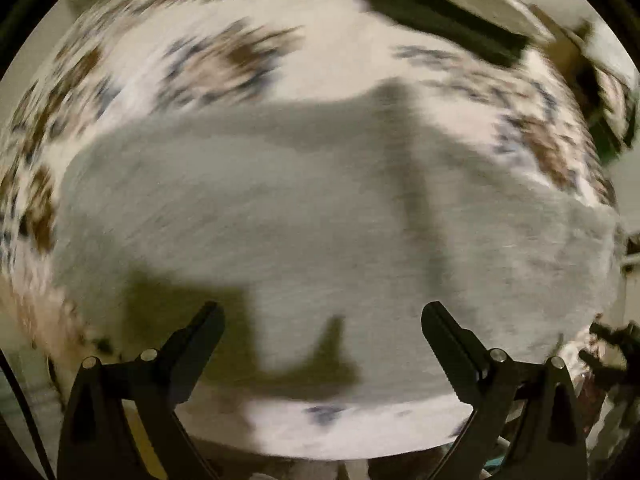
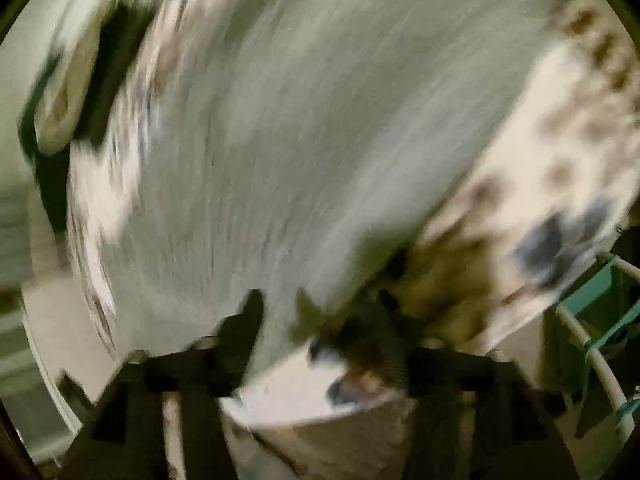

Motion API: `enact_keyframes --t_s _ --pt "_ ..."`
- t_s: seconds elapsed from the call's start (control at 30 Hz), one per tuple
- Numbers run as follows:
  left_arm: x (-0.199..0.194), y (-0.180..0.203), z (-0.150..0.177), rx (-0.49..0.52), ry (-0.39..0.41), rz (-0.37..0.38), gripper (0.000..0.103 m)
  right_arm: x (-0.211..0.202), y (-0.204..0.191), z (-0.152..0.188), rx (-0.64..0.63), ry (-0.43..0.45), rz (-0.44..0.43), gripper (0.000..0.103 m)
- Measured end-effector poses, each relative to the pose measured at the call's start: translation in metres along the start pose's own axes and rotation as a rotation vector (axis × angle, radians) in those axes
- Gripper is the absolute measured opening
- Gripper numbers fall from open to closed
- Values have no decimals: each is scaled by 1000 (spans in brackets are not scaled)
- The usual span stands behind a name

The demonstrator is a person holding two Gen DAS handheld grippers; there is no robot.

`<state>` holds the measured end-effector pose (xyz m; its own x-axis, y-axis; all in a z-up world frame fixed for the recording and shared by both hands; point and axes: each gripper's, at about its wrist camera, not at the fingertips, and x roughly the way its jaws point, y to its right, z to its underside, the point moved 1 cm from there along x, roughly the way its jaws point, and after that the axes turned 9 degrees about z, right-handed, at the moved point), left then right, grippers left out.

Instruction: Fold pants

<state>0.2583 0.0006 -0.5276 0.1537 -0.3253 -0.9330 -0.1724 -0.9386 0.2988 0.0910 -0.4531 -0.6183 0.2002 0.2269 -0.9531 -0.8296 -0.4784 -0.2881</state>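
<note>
The light grey pants lie spread on a white cover with brown and blue blotches. My left gripper hangs above them, pointing steeply down, jaws wide apart with nothing between the fingers. Its shadow falls on the cloth. In the right wrist view the picture is badly smeared. The grey pants fill most of it, over the same patterned cover. My right gripper is above the cloth near its edge. Its dark fingers stand apart, and only cloth shows behind the gap.
A dark flat object lies at the far edge of the cover, also seen as a dark shape. A white frame with teal bands stands beside the surface at the right. The cover's near edge is close below the left gripper.
</note>
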Motion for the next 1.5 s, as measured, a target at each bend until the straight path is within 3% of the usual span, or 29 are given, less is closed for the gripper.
enact_keyframes --t_s 0.13,0.23,0.4,0.43,0.47,0.6,0.63,0.7,0.73,0.8,0.83,0.9,0.93,0.97,1.07,1.17,1.23,1.3,1.33,1.4,1.43,1.5 --pt "17 83 -16 66 19 28 101 -51 55 -87 103 180 72 65" --pt "35 138 -32 91 22 68 101 -64 37 -155 -34 238 114 65" --pt "68 208 -60 154 45 61 101 -45 -7 -265 -344 201 277 63" --pt "74 217 -65 156 43 61 101 -42 -17 -272 -422 225 311 33" --pt "77 226 -66 156 41 56 101 -40 -27 -276 -490 225 344 5" --pt "83 247 -67 181 39 52 101 -78 -55 -278 -537 375 280 4" --pt "85 251 -64 190 34 50 101 -87 -57 -282 -526 381 226 4" --pt "90 255 -60 201 18 37 101 -77 -67 -295 -527 363 199 5" --pt "95 257 -57 205 6 26 101 -62 -70 -304 -547 313 196 6" --pt "101 257 -53 204 -15 4 101 -19 -64 -319 -520 119 202 21" --pt "103 256 -51 195 -20 5 101 -17 -54 -320 -483 90 175 24" --pt "104 256 -45 180 -31 14 101 -40 -16 -311 -397 134 93 55" --pt "104 256 -42 175 -36 21 101 -52 2 -303 -360 164 73 79" --pt "105 256 -38 172 -40 28 101 -62 25 -293 -309 191 56 87" --pt "117 261 -22 166 -87 46 101 -55 89 -263 -157 137 -22 87" --pt "131 269 -6 162 -145 74 101 -5 127 -236 -50 -5 -134 87" --pt "137 274 1 175 -154 85 101 18 133 -226 -43 -10 -178 87" --pt "143 279 6 200 -150 97 101 37 130 -224 -45 39 -208 87" --pt "146 281 8 214 -150 93 101 38 129 -222 -38 84 -226 84" --pt "154 282 9 227 -151 100 101 30 127 -216 -27 159 -312 37" --pt "159 281 8 226 -153 99 101 25 126 -212 -20 170 -360 23" --pt "169 275 7 200 -165 112 101 11 123 -202 -42 211 -446 23"
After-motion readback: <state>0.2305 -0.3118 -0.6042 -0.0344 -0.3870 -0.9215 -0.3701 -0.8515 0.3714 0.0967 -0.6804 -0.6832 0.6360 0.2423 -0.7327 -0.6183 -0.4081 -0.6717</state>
